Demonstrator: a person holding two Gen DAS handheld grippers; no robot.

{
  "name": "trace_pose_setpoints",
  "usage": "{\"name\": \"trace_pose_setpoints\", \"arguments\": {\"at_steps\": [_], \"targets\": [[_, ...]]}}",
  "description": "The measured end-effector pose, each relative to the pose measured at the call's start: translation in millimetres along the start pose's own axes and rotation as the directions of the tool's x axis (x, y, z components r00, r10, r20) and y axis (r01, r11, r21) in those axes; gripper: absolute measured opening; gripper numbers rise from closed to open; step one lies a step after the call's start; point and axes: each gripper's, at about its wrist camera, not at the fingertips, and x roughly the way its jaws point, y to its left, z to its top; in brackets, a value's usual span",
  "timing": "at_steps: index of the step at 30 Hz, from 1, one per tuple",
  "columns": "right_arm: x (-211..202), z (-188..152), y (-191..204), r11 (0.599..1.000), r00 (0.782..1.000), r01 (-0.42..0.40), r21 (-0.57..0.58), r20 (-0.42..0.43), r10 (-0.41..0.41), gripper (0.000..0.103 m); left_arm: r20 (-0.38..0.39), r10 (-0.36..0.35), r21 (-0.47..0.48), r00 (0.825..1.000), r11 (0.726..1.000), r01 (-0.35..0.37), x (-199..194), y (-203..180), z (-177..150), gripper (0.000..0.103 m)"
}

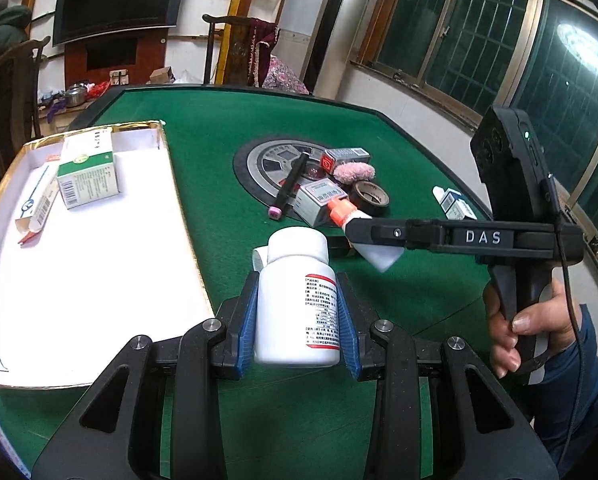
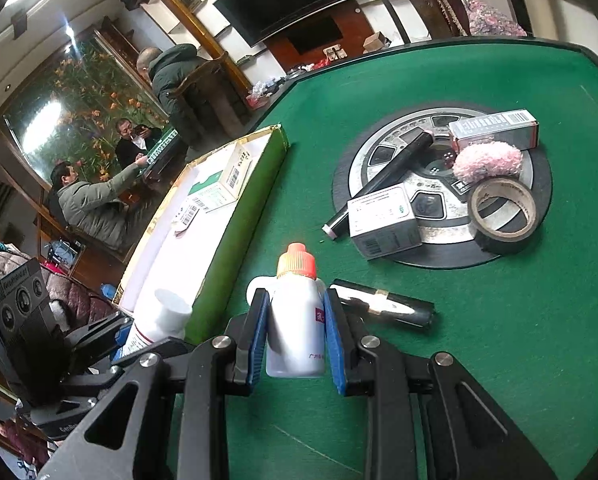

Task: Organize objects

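Left wrist view: my left fingers (image 1: pixel 299 316) are clamped on the white pill bottle (image 1: pixel 297 300), blue ribbed pads pressed to its smooth plastic sides. The bottle's long axis runs along the fingers, cap pointing away from me, printed label turned right. It hangs clear above the green felt desk (image 1: pixel 399 288). The shallow box (image 1: pixel 179 200), white inside with a gold rim, lies just to the left of the fingers; its right wall is the edge to cross. Two cartons sit in its far left corner, so the near half is bare.

Right wrist view: my right fingers (image 2: pixel 297 334) are clamped on the small dropper bottle (image 2: pixel 295 320), white body, orange ribbed cap pointing away. From here the box (image 2: pixel 235 236) lies further left, beyond my left hand's tool, so the left hand is the nearer one.

Judgement: the pill bottle goes in first, by a short move leftward over the wall.

Still on the desk's middle: tape roll (image 2: pixel 503 216), pink fluffy pad (image 2: pixel 487 162), grey cartons, black tubes.
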Motion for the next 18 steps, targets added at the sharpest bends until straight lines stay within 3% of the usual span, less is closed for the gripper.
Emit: {"name": "trace_pose_setpoints", "arguments": {"at_steps": [9,18], "targets": [[4.0,-0.8,12.6,1.0,1.0,-0.024,0.002,-0.002,0.024,0.026,0.056,0.04,-0.067,0.998,0.997,-0.036,-27.0,35.6,2.4,0.035],[20.1,4.1,48.7,0.998,0.999,-0.048,-0.05,-0.026,0.047,0.026,0.107,0.128,-0.178,0.986,0.978,-0.108,-63.9,94.0,-1.1,0.035]]}}
